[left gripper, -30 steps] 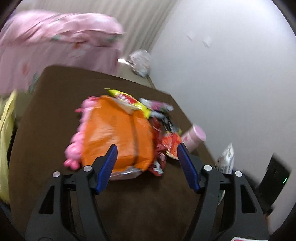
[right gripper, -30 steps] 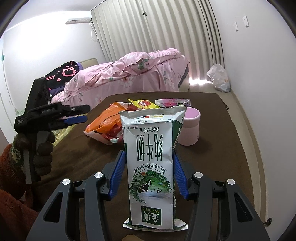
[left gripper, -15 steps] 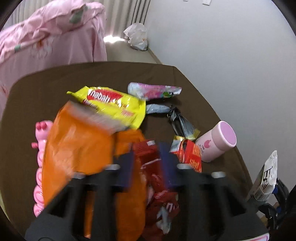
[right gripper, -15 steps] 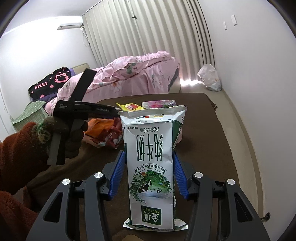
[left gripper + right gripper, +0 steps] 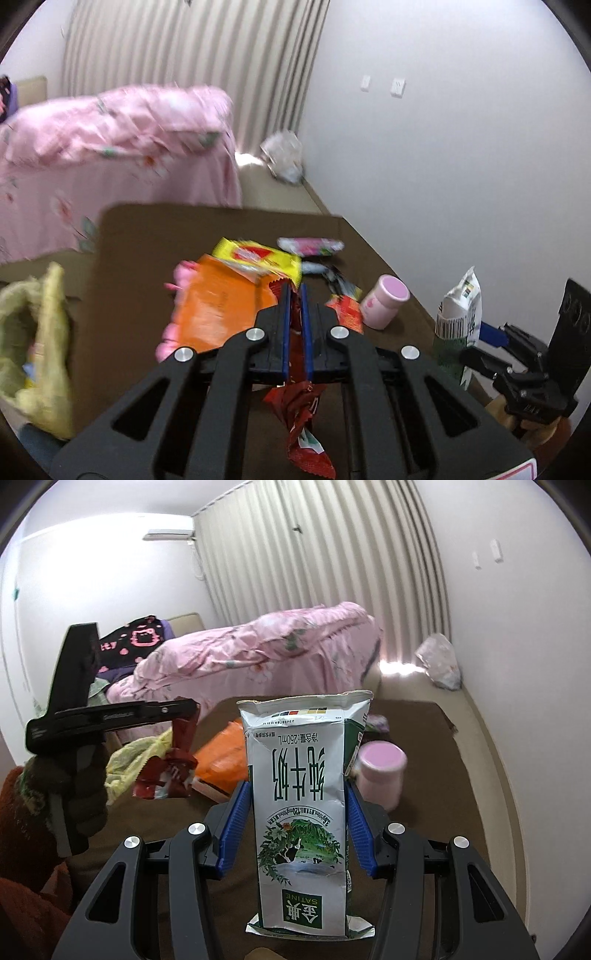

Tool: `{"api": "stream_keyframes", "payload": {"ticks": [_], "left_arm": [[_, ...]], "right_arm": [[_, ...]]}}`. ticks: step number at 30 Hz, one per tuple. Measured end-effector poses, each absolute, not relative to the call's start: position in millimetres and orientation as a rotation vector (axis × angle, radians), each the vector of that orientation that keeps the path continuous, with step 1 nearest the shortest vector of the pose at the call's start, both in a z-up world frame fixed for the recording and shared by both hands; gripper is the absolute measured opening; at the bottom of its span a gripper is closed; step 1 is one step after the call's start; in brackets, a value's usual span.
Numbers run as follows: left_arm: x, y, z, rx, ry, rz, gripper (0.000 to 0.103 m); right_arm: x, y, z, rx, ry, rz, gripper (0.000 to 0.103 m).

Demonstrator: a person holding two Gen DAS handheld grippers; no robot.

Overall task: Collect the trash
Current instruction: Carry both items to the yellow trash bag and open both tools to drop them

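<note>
Fingers, left gripper [image 5: 294, 291]: yours have just closed on the red wrapper [image 5: 301, 417], which hangs clear of the worktop [image 5: 140, 251].
Fingers, right gripper [image 5: 295, 805]: yours pinch the milk carton [image 5: 301, 812], upside down.
Worktop: orange bag [image 5: 218, 302], yellow packet [image 5: 258, 256], pink cup [image 5: 384, 301].
Left of worktop: yellow bag [image 5: 37, 332].

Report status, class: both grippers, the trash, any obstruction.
Left gripper shut on red wrapper, lifted clear. Right gripper shut on milk carton. Orange bag, pink bottle remain on table. Nothing obstructing.
</note>
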State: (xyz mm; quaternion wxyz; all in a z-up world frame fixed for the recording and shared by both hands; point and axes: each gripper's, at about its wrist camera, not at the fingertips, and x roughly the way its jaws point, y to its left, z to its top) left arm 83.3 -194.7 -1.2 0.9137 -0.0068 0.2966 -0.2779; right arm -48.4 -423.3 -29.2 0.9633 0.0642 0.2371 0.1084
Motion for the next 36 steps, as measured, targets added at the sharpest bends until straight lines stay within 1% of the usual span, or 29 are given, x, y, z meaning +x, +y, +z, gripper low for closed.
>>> {"api": "stream_keyframes", "payload": {"ticks": [9, 17, 24, 29, 36], "left_arm": [[68.2, -118.6, 26.3, -0.054, 0.511, -0.449, 0.005], [67.8, -32.6, 26.9, -0.120, 0.473, -0.271, 0.005], [74.7, 49.6, 7.7, -0.212, 0.469, -0.054, 0.005], [76.5, 102.8, -6.0, -0.330, 0.423, 0.124, 0.005], [88.1, 122.0, -26.7, -0.413, 0.405, 0.221, 0.005]], "right_arm": [[-26.5, -361.6, 16.0, 0.068, 0.395, 0.330, 0.048], [7.3, -287.1, 44.8, 0.007, 0.366, 0.446, 0.048], [36.4, -224.6, 47.2, -0.054, 0.374, 0.546, 0.048], [77.4, -180.7, 40.2, -0.046, 0.389, 0.632, 0.048], [154.5, -103.7, 12.6, 0.004, 0.456, 0.777, 0.048]]}}
